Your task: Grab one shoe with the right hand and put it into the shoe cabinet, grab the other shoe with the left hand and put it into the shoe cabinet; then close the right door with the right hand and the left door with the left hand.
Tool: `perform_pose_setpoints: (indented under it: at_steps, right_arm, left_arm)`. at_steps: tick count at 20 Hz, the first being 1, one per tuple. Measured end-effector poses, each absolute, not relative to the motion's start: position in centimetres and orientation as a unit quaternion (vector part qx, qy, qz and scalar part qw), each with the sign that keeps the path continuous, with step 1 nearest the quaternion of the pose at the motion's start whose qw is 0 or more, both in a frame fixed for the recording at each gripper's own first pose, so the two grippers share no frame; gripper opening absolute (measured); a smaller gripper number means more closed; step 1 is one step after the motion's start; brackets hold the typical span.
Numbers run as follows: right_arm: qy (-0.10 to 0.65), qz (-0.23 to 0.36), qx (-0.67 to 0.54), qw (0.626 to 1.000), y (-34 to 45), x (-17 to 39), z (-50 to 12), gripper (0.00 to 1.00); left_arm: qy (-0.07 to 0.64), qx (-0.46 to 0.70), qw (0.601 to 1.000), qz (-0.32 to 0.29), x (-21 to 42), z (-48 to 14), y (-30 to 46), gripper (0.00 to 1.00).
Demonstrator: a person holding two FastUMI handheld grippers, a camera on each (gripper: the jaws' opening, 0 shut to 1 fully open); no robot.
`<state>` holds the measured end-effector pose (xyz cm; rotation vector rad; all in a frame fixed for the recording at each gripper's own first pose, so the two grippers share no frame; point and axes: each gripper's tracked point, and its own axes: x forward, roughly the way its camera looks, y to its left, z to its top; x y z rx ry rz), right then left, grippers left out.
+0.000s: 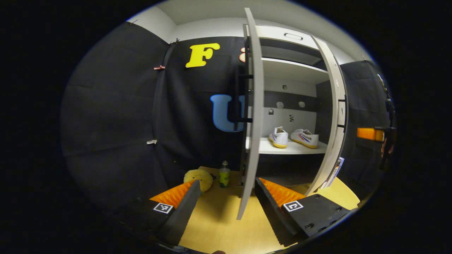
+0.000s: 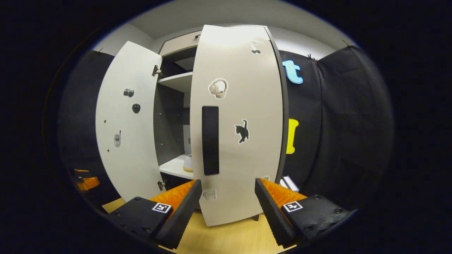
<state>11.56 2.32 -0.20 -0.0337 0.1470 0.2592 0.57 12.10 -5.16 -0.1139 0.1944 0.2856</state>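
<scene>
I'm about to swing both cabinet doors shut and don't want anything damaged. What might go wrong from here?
1. The left door stands edge-on between the open fingers of the left gripper; a push might slip off the thin edge.
2. The right gripper faces the right door low down, so pushing there may twist it.
3. The shoes look well inside, though their clearance is hard to judge.

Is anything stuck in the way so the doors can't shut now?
Nothing visible blocks them. Both shoes sit back on the shelf, inside the cabinet. The left door stands edge-on ahead of the open left gripper, and the right door hangs just ahead of the open right gripper.
</scene>
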Motion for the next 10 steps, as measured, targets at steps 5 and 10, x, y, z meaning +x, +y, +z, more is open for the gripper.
perform_pose_setpoints:
  at_steps: [5, 10]
  right_arm:
    - [0.143, 0.092, 0.023, 0.985, 1.6, 9.0, -6.9, 0.98]
    - [0.183, 0.053, 0.029, 0.981, -0.3, 6.4, -11.0, 0.99]
  left_arm:
    - [0.075, -0.053, 0.984, 0.151, 1.4, -2.8, 17.4, 0.96]
    - [0.045, -0.044, 0.99, 0.13, 4.1, 1.0, 20.5, 0.95]
